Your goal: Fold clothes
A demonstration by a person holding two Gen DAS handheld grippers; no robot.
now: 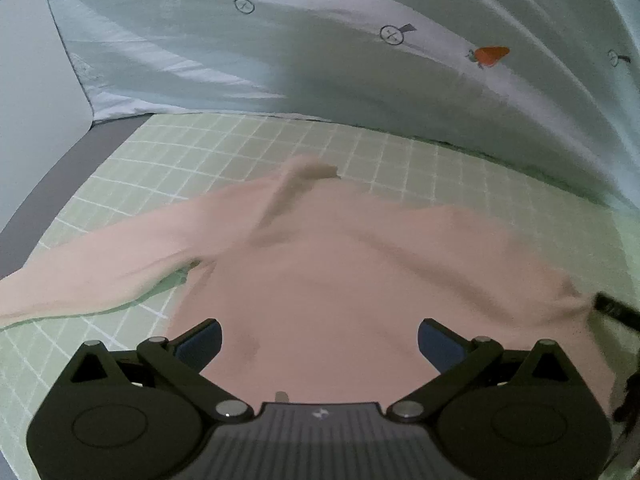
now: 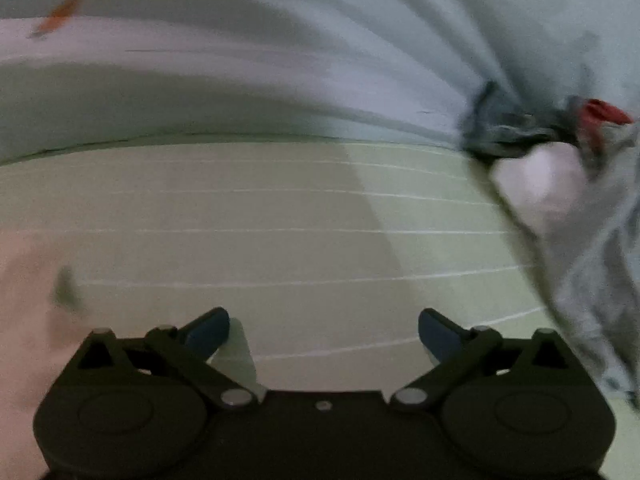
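A pale pink long-sleeved garment (image 1: 328, 276) lies spread on the green checked sheet (image 1: 280, 148), one sleeve (image 1: 92, 276) stretched to the left and a flap (image 1: 296, 184) folded up at its far edge. My left gripper (image 1: 319, 340) hovers open over the garment's near part, nothing between its fingers. In the right wrist view, my right gripper (image 2: 324, 334) is open above bare sheet (image 2: 280, 216), and the pink garment (image 2: 28, 292) shows blurred at the left edge. A dark tip of the right gripper (image 1: 614, 308) touches the garment's right edge in the left wrist view.
A pale blue quilt (image 1: 320, 52) with small printed figures and an orange carrot (image 1: 490, 56) is bunched along the far side of the bed. A grey and white pile of clothes (image 2: 568, 184) with a red patch lies at the right. A grey bed edge (image 1: 60, 176) runs at the left.
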